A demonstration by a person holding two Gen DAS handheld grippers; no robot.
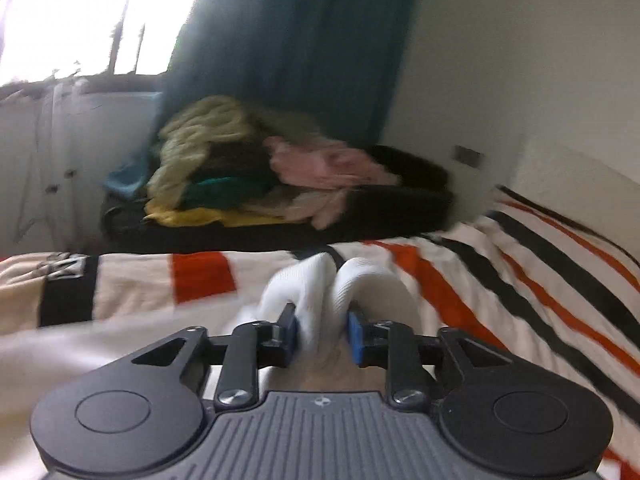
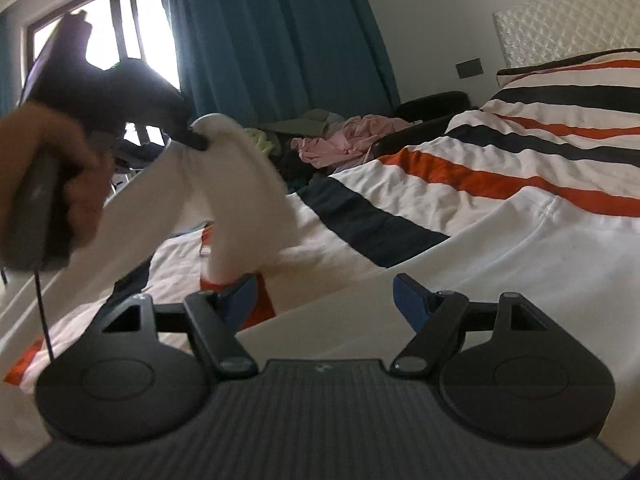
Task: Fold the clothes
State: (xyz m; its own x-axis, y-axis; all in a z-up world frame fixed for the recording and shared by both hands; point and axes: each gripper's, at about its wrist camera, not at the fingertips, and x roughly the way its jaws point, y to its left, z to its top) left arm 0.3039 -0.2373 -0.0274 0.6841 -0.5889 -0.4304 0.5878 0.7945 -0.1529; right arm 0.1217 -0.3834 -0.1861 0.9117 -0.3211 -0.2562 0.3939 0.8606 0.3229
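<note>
A striped bedcover (image 2: 500, 168) in white, black and orange fills the near scene. Beyond its far edge, a heap of clothes (image 1: 240, 168) lies below a teal curtain (image 2: 272, 32). The white garment (image 2: 240, 184) hangs above the cover at left, pinched by the left gripper (image 1: 322, 330). The right gripper (image 2: 324, 300) stands wide, holding nothing.

Black two-finger left gripper (image 1: 322, 330) and right gripper (image 2: 324, 300) are fitted with blue pads (image 2: 408, 300), round side discs, silver screws, a ribbed grey housing; a thin black cable (image 2: 42, 312) is attached.
</note>
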